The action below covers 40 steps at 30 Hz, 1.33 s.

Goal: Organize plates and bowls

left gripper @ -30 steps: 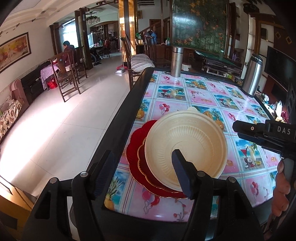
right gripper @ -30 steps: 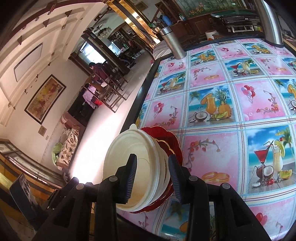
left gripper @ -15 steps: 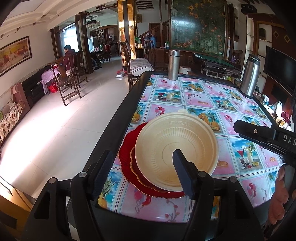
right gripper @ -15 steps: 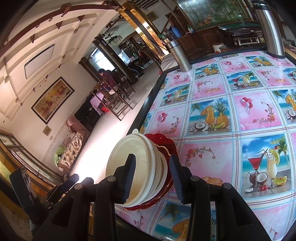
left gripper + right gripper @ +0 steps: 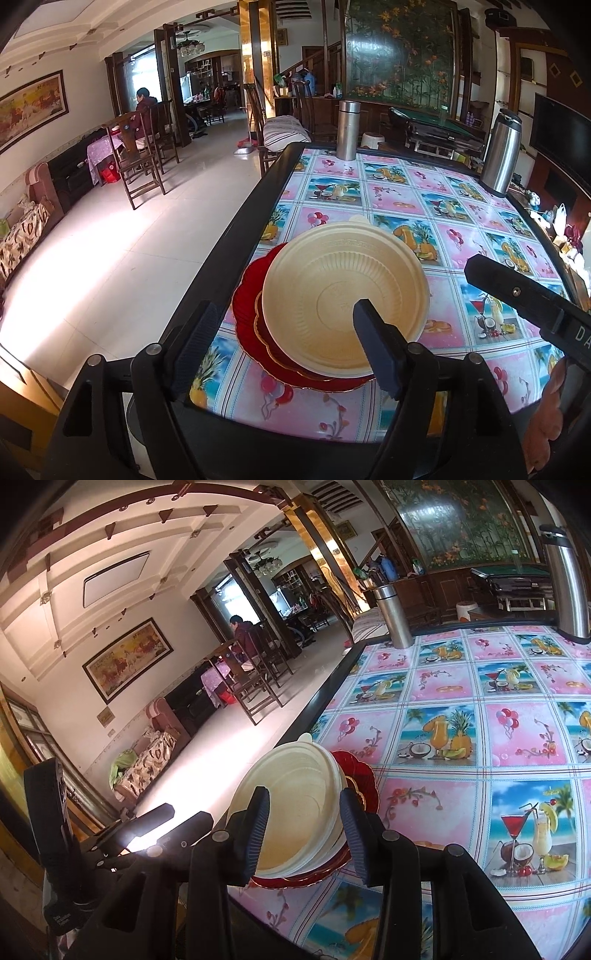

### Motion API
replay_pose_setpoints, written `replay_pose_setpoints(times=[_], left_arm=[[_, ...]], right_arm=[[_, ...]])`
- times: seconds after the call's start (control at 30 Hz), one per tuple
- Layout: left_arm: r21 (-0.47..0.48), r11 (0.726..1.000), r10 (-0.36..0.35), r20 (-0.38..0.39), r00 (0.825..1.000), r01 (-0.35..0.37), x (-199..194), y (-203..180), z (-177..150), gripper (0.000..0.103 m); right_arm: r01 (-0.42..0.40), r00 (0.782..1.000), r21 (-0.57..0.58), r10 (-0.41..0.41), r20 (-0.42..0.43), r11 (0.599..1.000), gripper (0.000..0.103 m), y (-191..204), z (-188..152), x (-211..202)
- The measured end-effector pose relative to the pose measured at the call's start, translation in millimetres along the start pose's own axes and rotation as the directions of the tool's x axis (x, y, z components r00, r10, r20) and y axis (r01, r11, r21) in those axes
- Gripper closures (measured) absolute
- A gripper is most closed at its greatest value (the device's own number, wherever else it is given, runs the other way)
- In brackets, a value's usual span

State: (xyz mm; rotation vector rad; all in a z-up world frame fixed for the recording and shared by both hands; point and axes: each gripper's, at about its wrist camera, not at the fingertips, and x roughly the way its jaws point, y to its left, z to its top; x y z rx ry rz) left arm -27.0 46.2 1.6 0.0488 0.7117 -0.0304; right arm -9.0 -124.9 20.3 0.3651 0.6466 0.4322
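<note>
A cream bowl [image 5: 345, 295] sits on a stack of red plates [image 5: 251, 314] near the table's left edge. My left gripper [image 5: 284, 347] is open and empty, hovering just short of the stack. My right gripper [image 5: 303, 830] is open, its jaws either side of the cream bowl [image 5: 291, 801] and apart from it; the red plates [image 5: 358, 775] show beneath. The right gripper's body [image 5: 532, 299] shows at the right of the left wrist view.
The table [image 5: 406, 192] has a pink and blue patterned cloth and a black rim. A steel flask [image 5: 347, 131] and a steel thermos [image 5: 500, 153] stand at its far end. Chairs and open floor lie left of the table.
Both grippers have drawn back and up a little from the stack. The right gripper's jaws have opened wider around the bowl, which now rests flat.
</note>
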Motion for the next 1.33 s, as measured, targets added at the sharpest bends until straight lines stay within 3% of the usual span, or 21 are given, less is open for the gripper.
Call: replay_pose_setpoints(times=[0.1,0.27,0.6,0.93,1.17,1.33], left_arm=[[-0.009,1.0,0.0,-0.007,1.0,0.0,0.1,0.1,-0.5,0.02],[-0.028,1.0,0.013,-0.023,1.0,-0.013,3.6,1.0,-2.0,0.02],[-0.089,0.996,-0.014,0.06,0.998,0.019,-8.3,10.8,-0.2,0.02],[-0.067,0.997,-0.015,0.16,0.987,0.026,-22.4,3.9,2.8,0.016],[-0.052,0.998,-0.01,0.184,0.983,0.02,-24.5,-1.5,2.7,0.016],[-0.035,0.999,-0.004,0.155,0.988,0.009,-19.6,-5.3,2.7,0.016]], right_arm=[[-0.011,1.0,-0.03,0.012,0.013,0.999,0.06,3.8,-4.3,-3.9],[-0.019,1.0,-0.068,0.021,0.022,0.997,0.06,10.4,-9.8,-8.5],[-0.047,0.998,-0.078,0.049,0.026,0.996,0.06,15.4,-14.0,-13.0],[-0.07,0.997,-0.094,0.072,0.018,0.993,0.06,21.8,-17.9,-10.8],[-0.081,0.996,-0.067,0.083,0.02,0.994,0.06,16.3,-16.9,-10.9],[-0.077,0.996,-0.061,0.079,0.029,0.995,0.06,15.3,-16.4,-12.9]])
